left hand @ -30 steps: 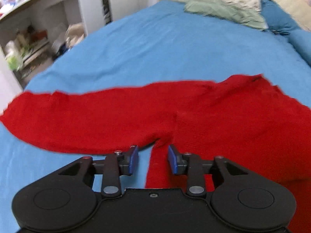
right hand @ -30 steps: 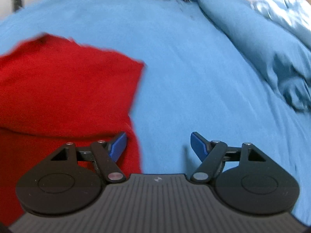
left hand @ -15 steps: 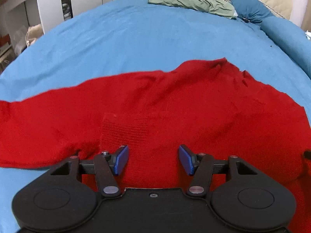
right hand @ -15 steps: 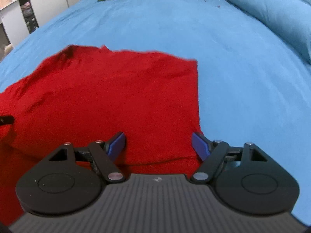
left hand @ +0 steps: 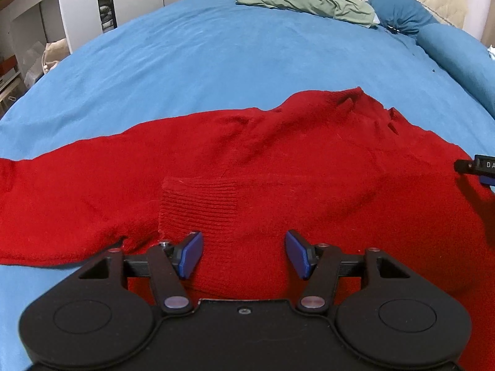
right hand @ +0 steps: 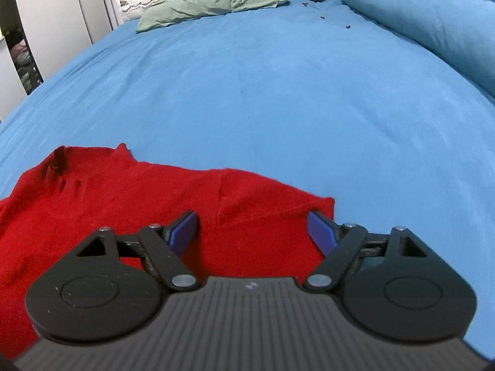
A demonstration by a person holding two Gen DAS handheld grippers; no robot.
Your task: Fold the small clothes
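A red knit sweater (left hand: 278,167) lies spread on the blue bed sheet (left hand: 216,61), one sleeve stretched out to the left. A ribbed cuff (left hand: 198,204) is folded onto its body. My left gripper (left hand: 244,255) is open and empty just above the sweater's near part, close to the cuff. My right gripper (right hand: 253,232) is open and empty over the sweater's right part (right hand: 154,198), its right finger near the folded corner. The right gripper's tip shows at the right edge of the left wrist view (left hand: 481,167).
A green pillow (left hand: 306,0) and blue pillows (left hand: 399,9) lie at the head of the bed. A blue bolster (right hand: 433,21) runs along the right side. White shelves (left hand: 40,31) stand left of the bed.
Both grippers moved over the sweater; the left swung right from the sleeve junction to the body and opened wider. The right moved forward, so the sweater's far edge now lies closer.
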